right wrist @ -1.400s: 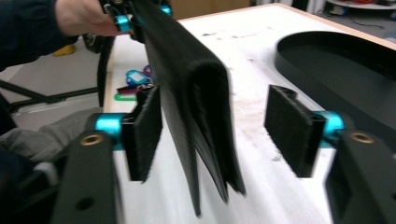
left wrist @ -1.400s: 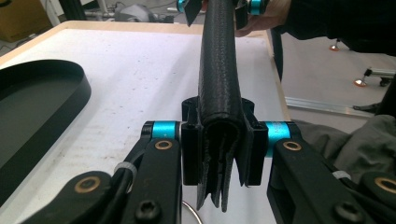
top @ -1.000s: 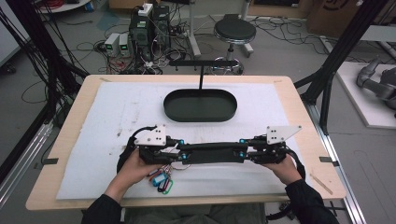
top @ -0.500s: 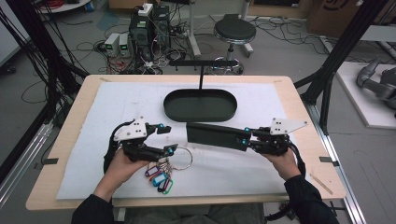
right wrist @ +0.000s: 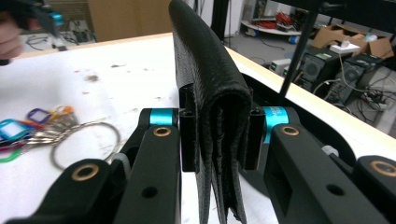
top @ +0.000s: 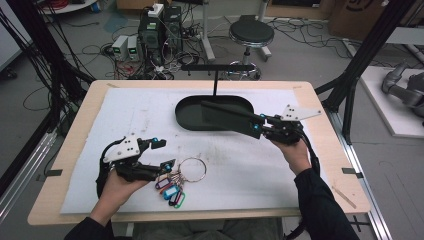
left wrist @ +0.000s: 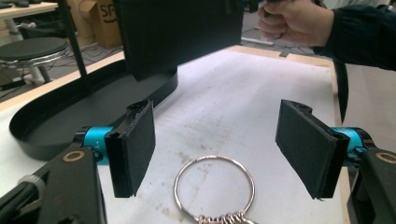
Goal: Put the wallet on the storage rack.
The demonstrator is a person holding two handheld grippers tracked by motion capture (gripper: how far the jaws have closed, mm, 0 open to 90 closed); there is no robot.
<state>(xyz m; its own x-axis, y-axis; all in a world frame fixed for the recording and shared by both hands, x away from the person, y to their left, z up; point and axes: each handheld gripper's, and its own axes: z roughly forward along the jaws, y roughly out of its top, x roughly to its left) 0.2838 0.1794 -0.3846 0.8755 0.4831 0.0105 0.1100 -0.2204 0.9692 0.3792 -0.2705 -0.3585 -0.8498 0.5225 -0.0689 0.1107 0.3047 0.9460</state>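
Keys on a ring (top: 176, 181) lie near the table's (top: 70, 125) front edge, just beside the left gripper (top: 164, 153), whose jaws have just been opening and stand empty. Farther back, the right gripper (top: 257, 125) clamps a black wallet (top: 227, 118) above the dark tray (top: 186, 116).

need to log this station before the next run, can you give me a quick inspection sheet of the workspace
surface: wooden table under a white mat with faint smudges
job's things: folded black leather case held over the black oval tray; large key ring with coloured tags lying on the mat
clutter: nothing seen
grippers: left gripper open, jaws just opened, the ring lying between them; right gripper shut on the case
cables: a black lead trails from each gripper; tangled wires on the floor beyond the table
surroundings: stool, electronics boxes, black frame posts
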